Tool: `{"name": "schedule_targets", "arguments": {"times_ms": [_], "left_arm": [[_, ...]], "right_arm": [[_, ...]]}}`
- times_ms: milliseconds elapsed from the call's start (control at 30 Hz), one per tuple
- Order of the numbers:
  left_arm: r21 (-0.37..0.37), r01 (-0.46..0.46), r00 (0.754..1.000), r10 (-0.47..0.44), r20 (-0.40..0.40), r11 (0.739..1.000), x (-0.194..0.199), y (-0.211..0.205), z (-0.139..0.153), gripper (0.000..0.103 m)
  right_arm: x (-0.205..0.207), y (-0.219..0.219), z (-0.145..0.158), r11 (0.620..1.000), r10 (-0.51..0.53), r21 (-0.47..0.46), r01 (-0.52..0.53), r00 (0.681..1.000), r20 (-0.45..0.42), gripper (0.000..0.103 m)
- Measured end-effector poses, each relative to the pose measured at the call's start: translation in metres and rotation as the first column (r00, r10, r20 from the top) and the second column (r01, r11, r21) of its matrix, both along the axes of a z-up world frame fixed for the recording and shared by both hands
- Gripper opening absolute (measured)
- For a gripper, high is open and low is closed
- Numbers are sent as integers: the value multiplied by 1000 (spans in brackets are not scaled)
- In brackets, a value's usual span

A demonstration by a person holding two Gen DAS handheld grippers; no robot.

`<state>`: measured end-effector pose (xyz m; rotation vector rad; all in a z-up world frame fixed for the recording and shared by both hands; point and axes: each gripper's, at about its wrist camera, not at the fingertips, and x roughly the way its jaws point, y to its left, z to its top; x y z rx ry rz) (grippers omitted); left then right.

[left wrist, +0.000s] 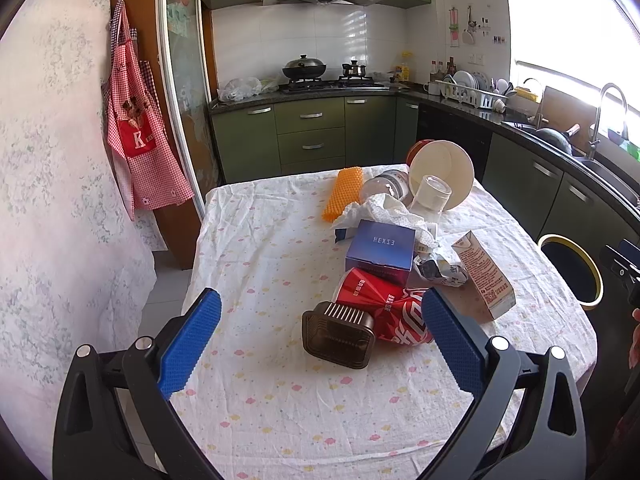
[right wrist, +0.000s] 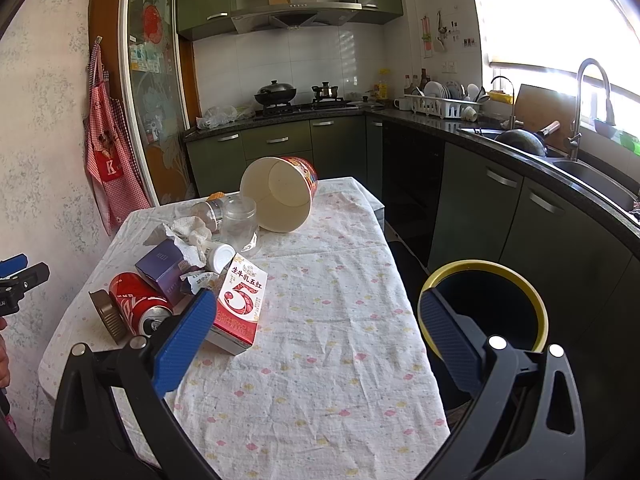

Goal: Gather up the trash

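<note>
A pile of trash lies on the clothed table (left wrist: 256, 264): a brown plastic tub (left wrist: 338, 334), a crushed red cola can (left wrist: 384, 308), a blue box (left wrist: 380, 250), a milk carton (left wrist: 482, 274), crumpled tissue (left wrist: 384, 210), a clear jar (left wrist: 430, 198), a paper bucket (left wrist: 442, 174) and an orange sponge (left wrist: 344, 194). My left gripper (left wrist: 320, 340) is open and empty, just short of the tub and can. My right gripper (right wrist: 316, 340) is open and empty above the table, its left finger beside the milk carton (right wrist: 240, 302). The black bin (right wrist: 486, 304) with a yellow rim stands at the table's right.
Green kitchen cabinets (left wrist: 312, 136) and a dark counter with stove, dish rack and sink (right wrist: 592, 172) run behind and to the right. A red apron (left wrist: 136, 128) hangs on the left wall. The other gripper shows at each view's edge.
</note>
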<state>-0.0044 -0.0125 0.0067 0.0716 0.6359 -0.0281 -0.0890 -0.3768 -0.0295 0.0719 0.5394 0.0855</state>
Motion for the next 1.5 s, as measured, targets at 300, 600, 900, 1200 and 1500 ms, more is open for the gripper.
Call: {"name": "schedule_targets", "arguments": {"times_ms": [300, 600, 900, 1200, 1500], "left_arm": [[-10, 12, 1000, -12, -21, 1000, 13, 3, -1, 99], [-27, 49, 999, -49, 0, 998, 96, 18, 6, 99], [-72, 5, 999, -2, 46, 997, 210, 33, -11, 99], [-105, -26, 1000, 27, 11, 994, 250, 43, -49, 99], [-105, -1, 1000, 0, -8, 994, 246, 38, -60, 99]], "right_arm": [[9, 2, -9, 1000, 0, -2, -1, 1000, -14, 97], [58, 10, 1, 997, 40, -72, -39, 999, 10, 97], [178, 47, -5, 964, 165, -218, -153, 985, 39, 78], [301, 55, -49, 959, 106, -254, -123, 991, -80, 50], [340, 59, -53, 966, 74, -240, -98, 992, -105, 18]]}}
